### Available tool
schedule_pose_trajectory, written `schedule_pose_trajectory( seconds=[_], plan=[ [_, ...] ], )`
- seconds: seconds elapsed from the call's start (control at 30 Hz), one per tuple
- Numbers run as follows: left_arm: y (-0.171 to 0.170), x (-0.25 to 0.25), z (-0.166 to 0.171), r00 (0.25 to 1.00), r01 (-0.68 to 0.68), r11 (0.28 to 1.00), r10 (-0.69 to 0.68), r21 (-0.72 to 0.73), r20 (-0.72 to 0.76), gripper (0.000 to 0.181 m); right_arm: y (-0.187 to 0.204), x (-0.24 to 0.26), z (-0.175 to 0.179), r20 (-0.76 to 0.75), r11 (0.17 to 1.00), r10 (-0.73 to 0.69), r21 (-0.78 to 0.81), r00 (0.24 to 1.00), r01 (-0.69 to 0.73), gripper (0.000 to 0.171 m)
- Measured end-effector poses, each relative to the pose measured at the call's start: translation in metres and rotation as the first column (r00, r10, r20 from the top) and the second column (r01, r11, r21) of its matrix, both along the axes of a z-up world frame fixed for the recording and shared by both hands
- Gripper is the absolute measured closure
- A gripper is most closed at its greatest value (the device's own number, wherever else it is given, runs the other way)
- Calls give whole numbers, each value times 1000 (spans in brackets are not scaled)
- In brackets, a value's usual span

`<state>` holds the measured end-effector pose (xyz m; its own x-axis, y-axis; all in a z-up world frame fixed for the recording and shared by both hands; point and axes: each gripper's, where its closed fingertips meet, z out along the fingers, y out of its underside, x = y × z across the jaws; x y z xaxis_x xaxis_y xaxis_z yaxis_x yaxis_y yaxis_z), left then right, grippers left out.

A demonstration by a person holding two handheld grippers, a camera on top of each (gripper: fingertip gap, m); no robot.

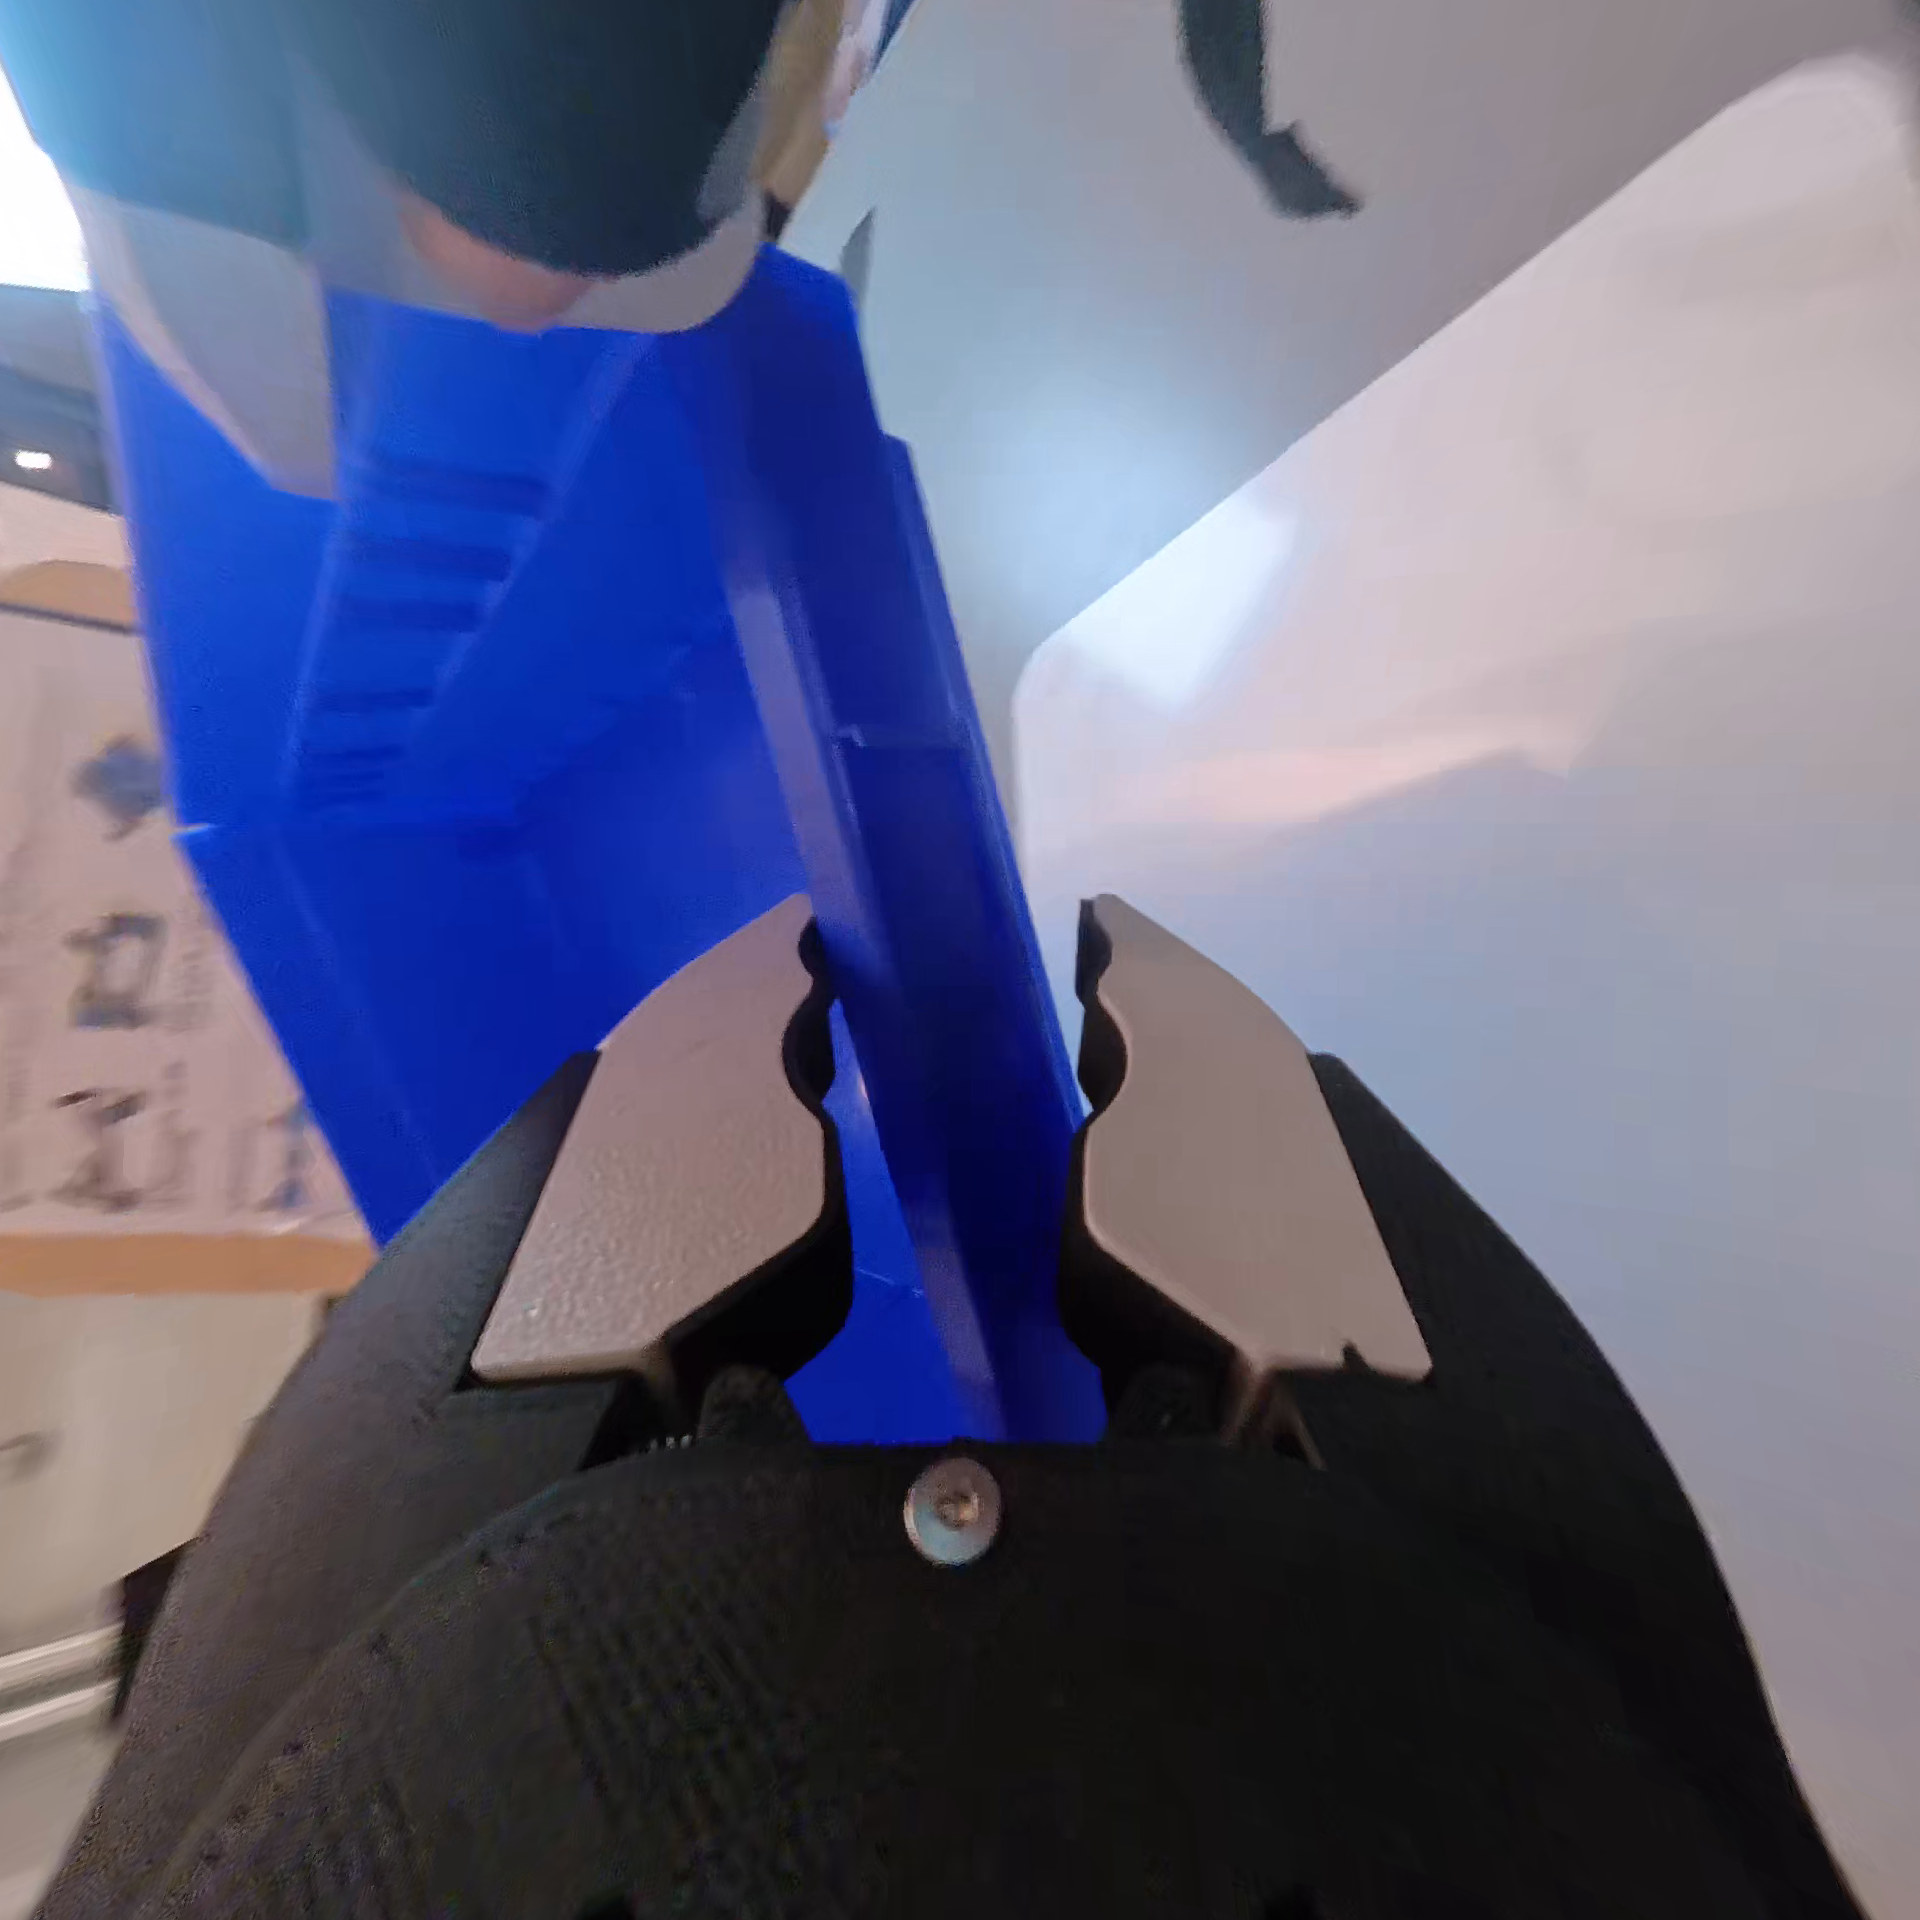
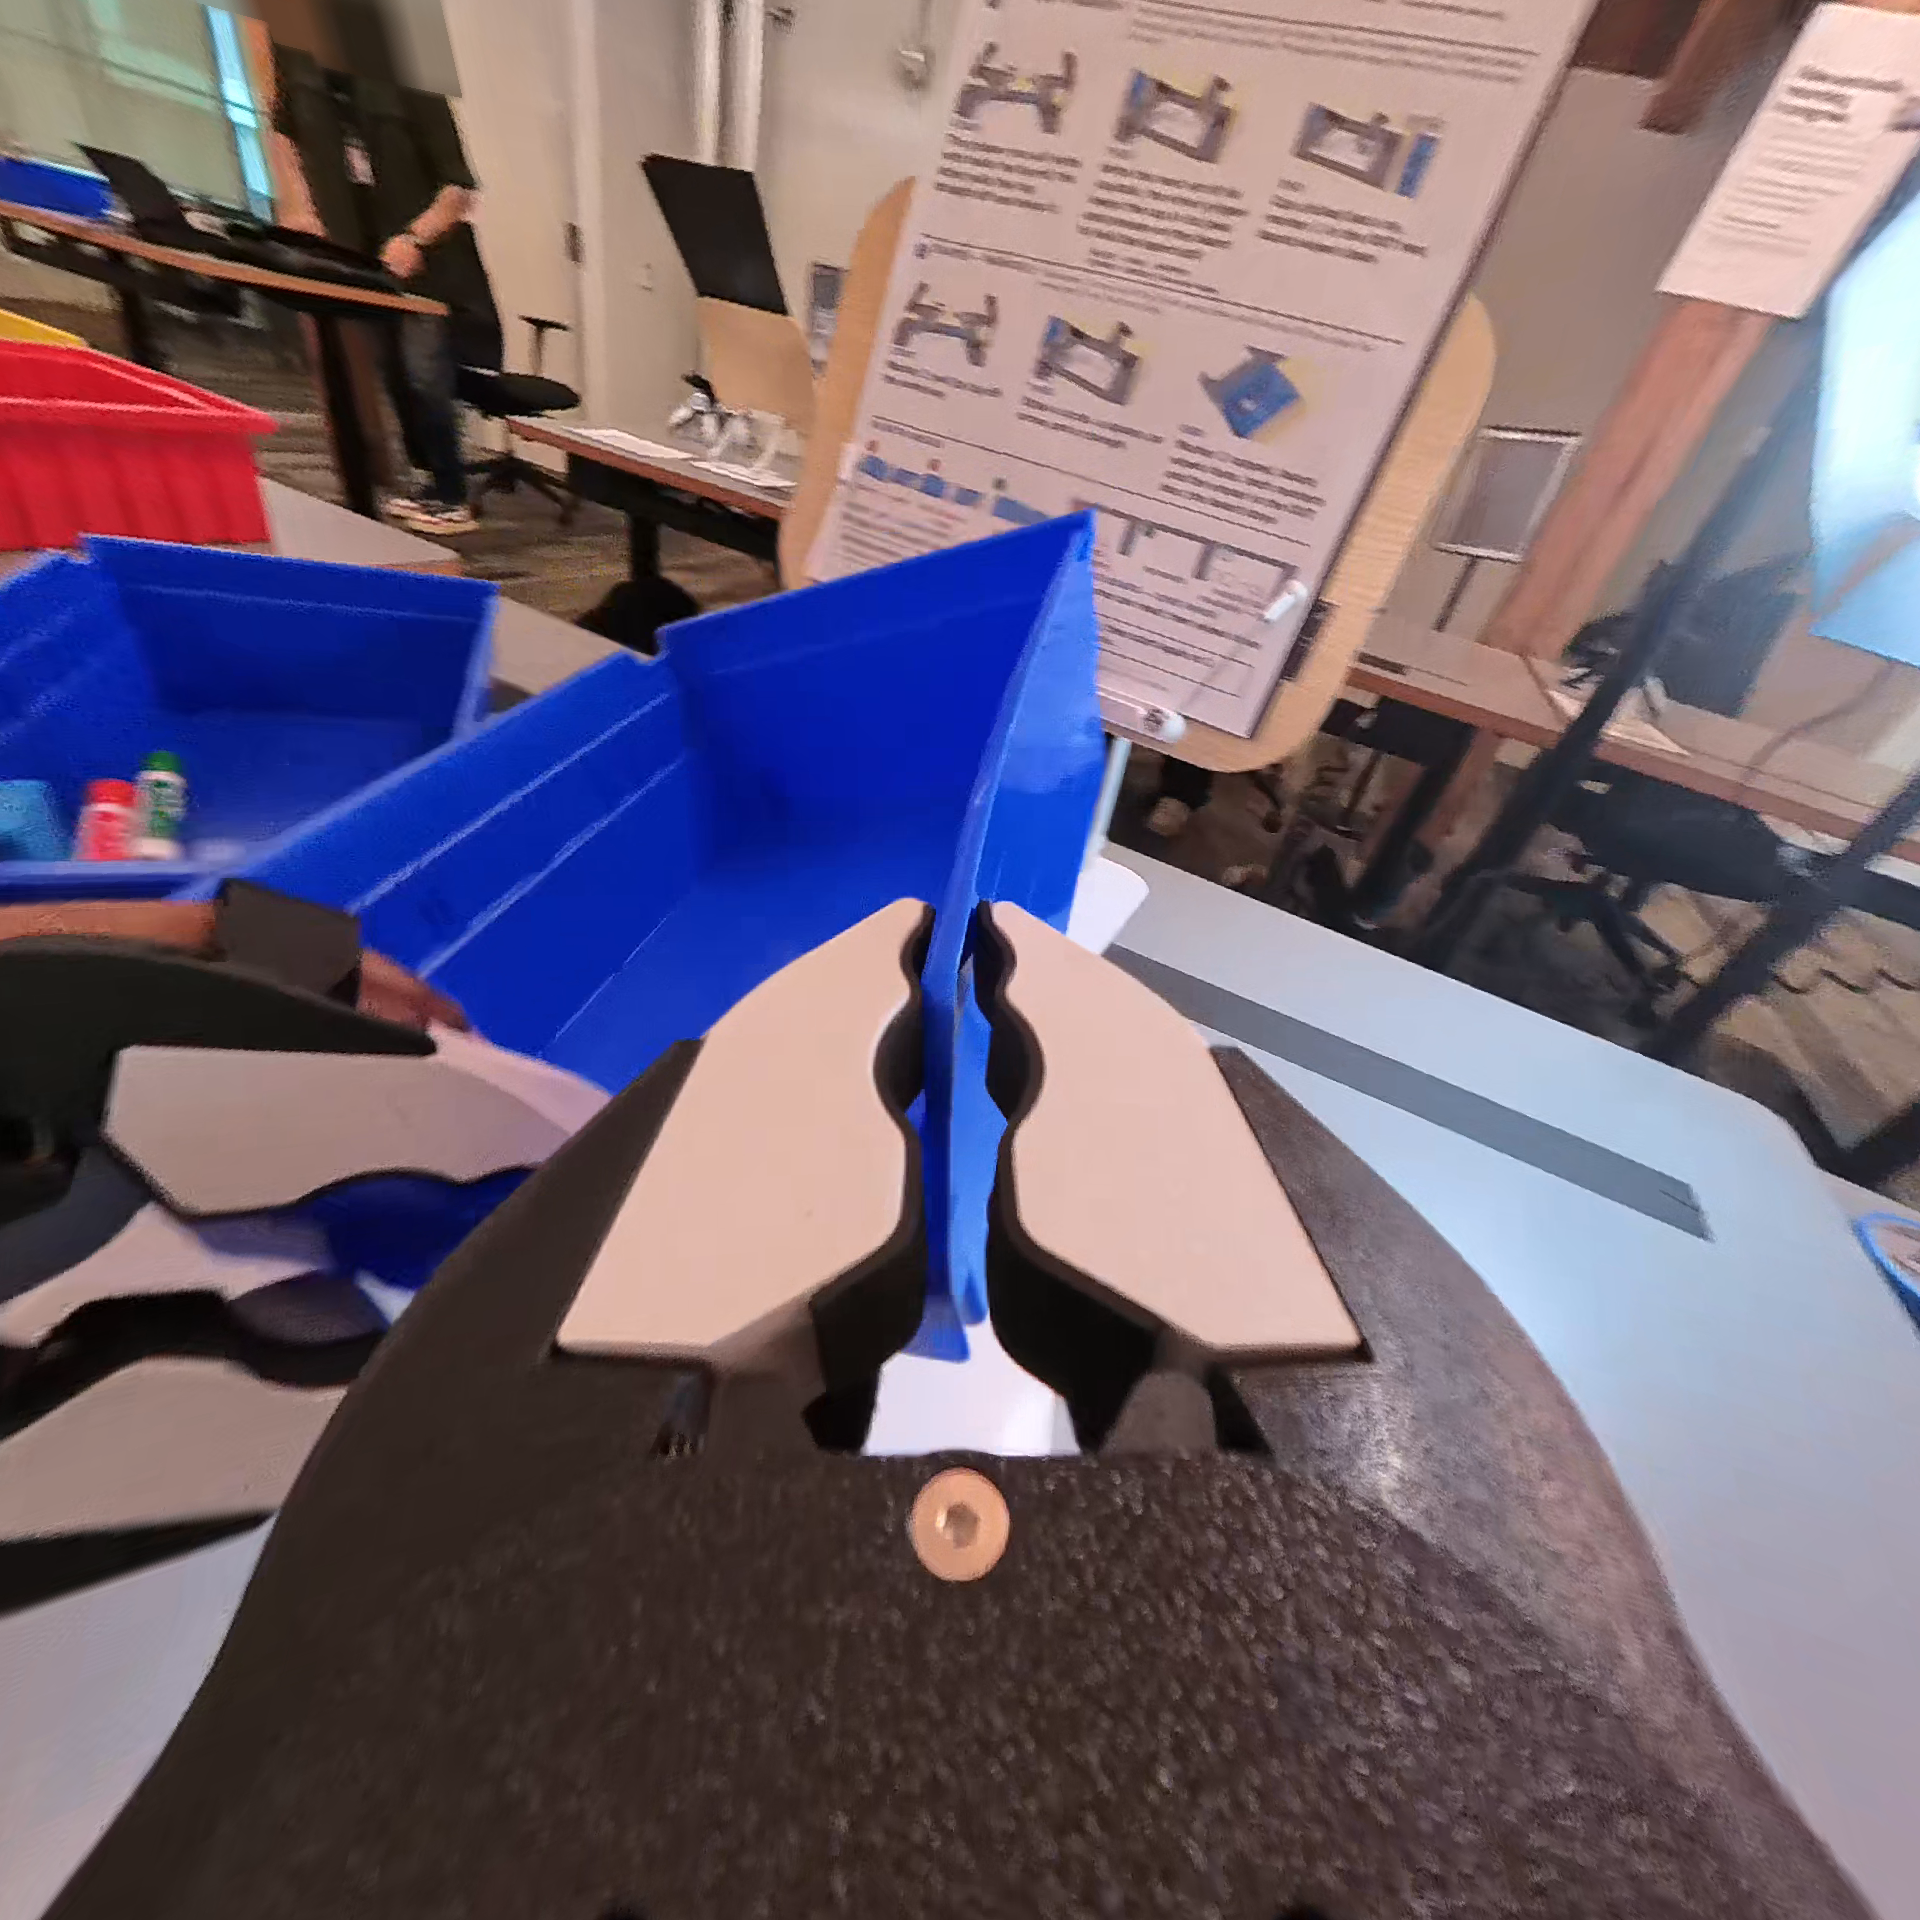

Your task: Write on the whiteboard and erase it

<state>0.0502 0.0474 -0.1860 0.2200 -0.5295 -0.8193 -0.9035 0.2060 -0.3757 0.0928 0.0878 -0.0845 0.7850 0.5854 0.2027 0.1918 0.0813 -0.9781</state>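
**Both grippers at the blue bin, whiteboard beneath it**

Left wrist view: my left gripper [image 1: 948, 914] has its grey fingers [image 1: 686, 1174] standing apart on either side of a wall of the blue bin [image 1: 582, 727]; the left finger looks to touch the plastic, while a sliver of space shows at the right finger, so I read it as parted around the wall rather than squeezing it; the bin is tilted and fills the middle of the picture; at the top the other gripper, grey and black, sits on the bin's far rim, blurred; to the right lies the whiteboard [image 1: 1507, 831], a white sheet with a rounded corner, on the pale surface [image 1: 1091, 364]; at far left a poster [image 1: 114, 987] shows, too blurred to make out.

Right wrist view: my right gripper [image 2: 956, 909] is pinched tight on the bin's [image 2: 727, 821] thin near wall, fingers [image 2: 769, 1153] pressed to both faces; the left gripper [image 2: 343, 1174] comes in from the left edge at the bin's other side; white board shows under the bin and between my fingers; a second blue bin [image 2: 260, 665] further left holds small markers [image 2: 135, 805]; a red bin [image 2: 114, 447] stands behind it; the grey surface [image 2: 1558, 1299] carries a dark stripe; a poster board [image 2: 1164, 312] stands beyond; a person [image 2: 431, 343] stands by a far desk.
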Motion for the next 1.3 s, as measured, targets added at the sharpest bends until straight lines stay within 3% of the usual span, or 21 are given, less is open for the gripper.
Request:
schedule_pose_trajectory(
  seconds=[0.07,0.17,0.33,0.5,0.63,0.77,0.97,1.03,1.1,1.17,1.23,1.3],
  plan=[
    [-8,21,-7,997,59,996,-56,-61,58,140,8,18,-4,14,997,-72,22,997,72,167],
    [-27,45,12,976,182,983,-181,-2,120,147,18,47,-12,-45,993,-108,-52,993,106,169],
    [-54,41,26,882,331,910,-204,-251,426,148,31,108,-19,-169,977,-202,-108,965,185,169],
    [-50,-16,15,853,305,882,-85,-360,515,150,51,188,-29,-207,920,-387,-154,899,360,168],
    [-44,-71,-17,894,189,887,21,-421,447,150,67,248,-48,-185,836,-547,-177,817,519,167],
    [-40,-104,-39,888,135,867,108,-479,447,152,77,271,-66,-158,768,-638,-212,754,605,166],
    [-28,-125,-44,868,113,869,150,-482,473,153,78,258,-57,-126,784,-618,-171,776,597,148],
    [-26,-130,-43,861,111,868,159,-484,482,153,75,237,-46,-80,823,-568,-97,819,560,148],
    [-24,-135,-42,858,116,866,160,-487,489,153,72,199,-43,20,892,-450,-35,893,451,148],
    [-23,-139,-43,853,125,858,163,-499,496,152,67,150,-55,165,967,-243,-41,956,253,140],
    [-21,-144,-44,839,136,845,180,-517,514,150,60,116,-83,336,988,-47,-123,941,94,128],
    [-20,-149,-46,824,145,830,199,-538,530,148,56,103,-114,493,972,79,-230,866,42,114]
  ],
)
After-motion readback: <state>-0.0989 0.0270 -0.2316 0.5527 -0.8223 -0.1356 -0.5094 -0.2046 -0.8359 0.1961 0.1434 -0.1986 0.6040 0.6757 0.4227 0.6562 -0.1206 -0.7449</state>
